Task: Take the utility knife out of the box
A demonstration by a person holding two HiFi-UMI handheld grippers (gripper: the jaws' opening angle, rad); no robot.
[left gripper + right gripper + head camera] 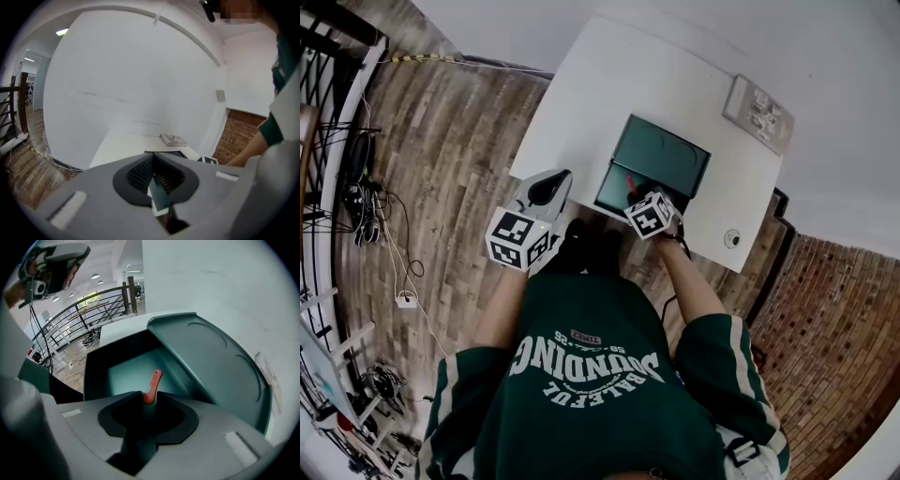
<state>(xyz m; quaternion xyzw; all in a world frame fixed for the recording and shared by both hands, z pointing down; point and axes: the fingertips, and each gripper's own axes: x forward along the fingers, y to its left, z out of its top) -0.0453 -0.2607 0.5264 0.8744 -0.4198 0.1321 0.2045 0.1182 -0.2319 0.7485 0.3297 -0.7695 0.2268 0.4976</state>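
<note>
A dark green box (619, 180) stands open on the white table (609, 84), its lid (664, 155) folded back. In the right gripper view the box's floor (126, 373) lies just ahead and the lid (211, 366) rises to the right. My right gripper (637, 199) (146, 401) is at the box's near edge, shut on the lower end of the red utility knife (152, 386) (630, 184), which sticks up over the box. My left gripper (551, 186) (152, 165) hangs left of the box, shut on a thin teal piece (159, 196).
A flat grey pad (758, 112) (173, 139) lies at the table's far right, and a small round item (731, 238) near its front right corner. Wooden floor, cables (398, 272) and a railing (319, 141) lie to the left, a brick wall (834, 337) to the right.
</note>
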